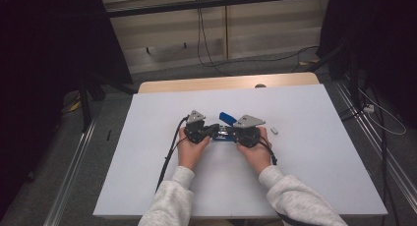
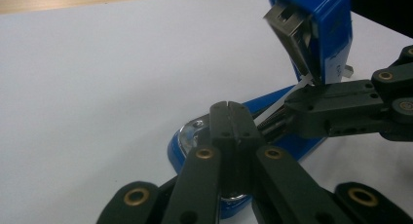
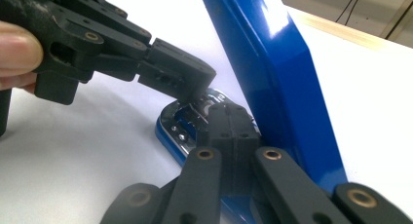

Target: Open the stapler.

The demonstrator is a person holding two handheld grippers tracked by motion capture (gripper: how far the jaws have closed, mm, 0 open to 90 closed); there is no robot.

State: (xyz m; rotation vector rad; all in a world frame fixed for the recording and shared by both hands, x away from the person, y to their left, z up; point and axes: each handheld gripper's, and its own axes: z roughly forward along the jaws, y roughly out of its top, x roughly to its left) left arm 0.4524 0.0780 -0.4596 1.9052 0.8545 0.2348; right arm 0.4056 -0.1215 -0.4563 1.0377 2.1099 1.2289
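Observation:
A blue stapler (image 1: 226, 118) lies open at the middle of the white board, its lid (image 2: 319, 34) swung up and its base (image 2: 178, 146) flat. My left gripper (image 1: 215, 129) is shut, with the tips (image 2: 231, 118) over the base's front end by the metal anvil plate (image 3: 187, 119). My right gripper (image 1: 231, 133) is shut too. Its tips (image 3: 229, 121) rest low between base and raised lid (image 3: 272, 68), facing the left one. Whether either holds a part of the stapler is hidden by the jaws.
A small white piece (image 1: 274, 130) lies on the white board (image 1: 305, 177) right of the right hand. A wooden table edge (image 1: 226, 82) shows behind the board. Cables (image 1: 169, 152) trail from the grippers toward the person, and dark stands and floor cables ring the table.

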